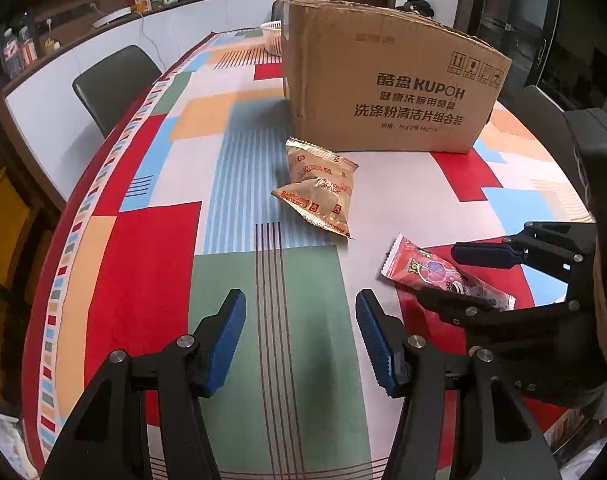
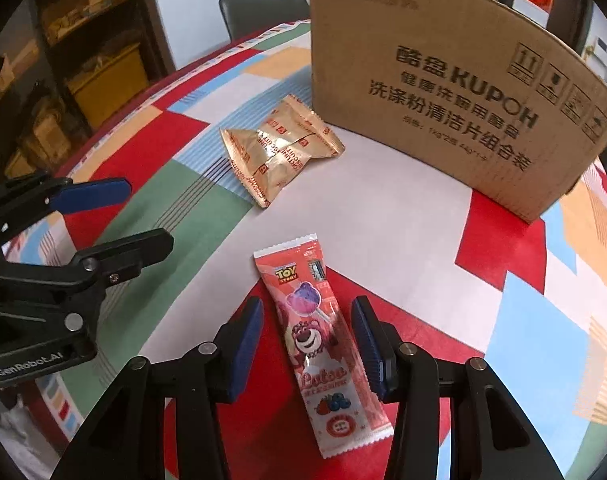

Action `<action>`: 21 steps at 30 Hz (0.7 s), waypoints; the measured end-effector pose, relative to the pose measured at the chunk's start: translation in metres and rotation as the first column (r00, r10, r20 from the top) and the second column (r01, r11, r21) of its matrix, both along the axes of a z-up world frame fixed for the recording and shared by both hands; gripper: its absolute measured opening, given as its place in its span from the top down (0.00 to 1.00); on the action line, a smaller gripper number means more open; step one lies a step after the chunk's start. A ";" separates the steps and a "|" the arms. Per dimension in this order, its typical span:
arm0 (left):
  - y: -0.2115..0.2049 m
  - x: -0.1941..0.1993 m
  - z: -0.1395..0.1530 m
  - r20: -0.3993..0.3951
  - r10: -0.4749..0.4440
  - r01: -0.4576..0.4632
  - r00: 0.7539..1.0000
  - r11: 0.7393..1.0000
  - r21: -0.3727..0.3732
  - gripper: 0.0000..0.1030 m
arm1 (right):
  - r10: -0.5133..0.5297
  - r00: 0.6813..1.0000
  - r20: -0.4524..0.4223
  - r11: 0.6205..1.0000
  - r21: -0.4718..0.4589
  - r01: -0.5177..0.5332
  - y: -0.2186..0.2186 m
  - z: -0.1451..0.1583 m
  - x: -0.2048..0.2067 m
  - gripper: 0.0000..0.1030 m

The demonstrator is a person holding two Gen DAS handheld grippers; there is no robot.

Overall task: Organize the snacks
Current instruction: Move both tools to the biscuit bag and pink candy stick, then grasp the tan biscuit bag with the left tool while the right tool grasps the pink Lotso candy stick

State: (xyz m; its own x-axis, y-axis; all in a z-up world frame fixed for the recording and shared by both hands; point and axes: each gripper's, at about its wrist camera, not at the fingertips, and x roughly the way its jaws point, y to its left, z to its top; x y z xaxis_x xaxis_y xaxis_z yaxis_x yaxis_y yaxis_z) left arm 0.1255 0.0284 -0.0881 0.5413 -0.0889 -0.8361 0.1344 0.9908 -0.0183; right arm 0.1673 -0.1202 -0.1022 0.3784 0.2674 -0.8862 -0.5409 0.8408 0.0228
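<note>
- on the far left, only the left wrist view shows a dark chair [image 1: 111,84] by the table edge and a long white counter [image 1: 83,64] behind it.
- only the right wrist view shows wooden shelves with a yellow bin [image 2: 107,80] at its left side.
- the left gripper [image 1: 301,340] hangs over the green and striped part of the tablecloth [image 1: 151,240]. its jaws are open and nothing is between them.
- two gold snack packets [image 1: 319,188] lie in the middle of the table, one partly on top of the other, near the front of the big cardboard box [image 1: 387,88]. they do not touch the box.
- the right wrist view shows the gold packets [image 2: 279,152] too, up and to the left of the red packet.
- the red lollipop packet [image 2: 323,348] lies flat on the cloth. in the right wrist view it sits between the blue pads of the right gripper [image 2: 307,344], but the pads do not touch it, so the jaws are open.
- the left wrist view shows the same red packet [image 1: 439,272] with the right gripper [image 1: 443,276] around its far end.
- a white basket [image 1: 272,36] peeks out behind the box, only in the left wrist view.
</note>
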 end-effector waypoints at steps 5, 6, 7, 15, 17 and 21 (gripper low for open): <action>0.002 0.009 -0.002 0.001 -0.008 0.008 1.000 1.000 -0.001 0.45 | 0.002 1.000 -0.015 1.000 -0.011 -0.002 0.005 -0.007 0.006 0.61; 0.002 0.011 -0.003 0.001 -0.010 0.010 1.000 1.000 0.002 0.44 | -0.004 1.000 -0.010 1.000 -0.008 0.004 0.005 -0.007 0.007 0.65; 0.002 0.013 -0.003 0.003 -0.011 0.011 1.000 1.000 0.004 0.44 | -0.010 1.000 -0.006 1.000 -0.009 0.010 0.005 -0.008 0.008 0.66; 0.001 0.035 0.002 0.025 -0.048 0.048 0.999 0.999 -0.007 0.43 | -0.038 0.999 0.004 0.999 0.009 0.038 0.003 -0.004 0.016 0.73; 0.000 0.041 0.005 0.040 -0.064 0.064 0.997 0.998 -0.007 0.41 | -0.063 0.998 0.002 0.998 0.017 0.063 0.003 -0.003 0.022 0.73; -0.007 0.060 0.010 0.068 -0.112 0.111 0.991 0.994 0.018 0.39 | -0.109 0.994 0.000 0.993 0.047 0.109 -0.001 0.002 0.032 0.73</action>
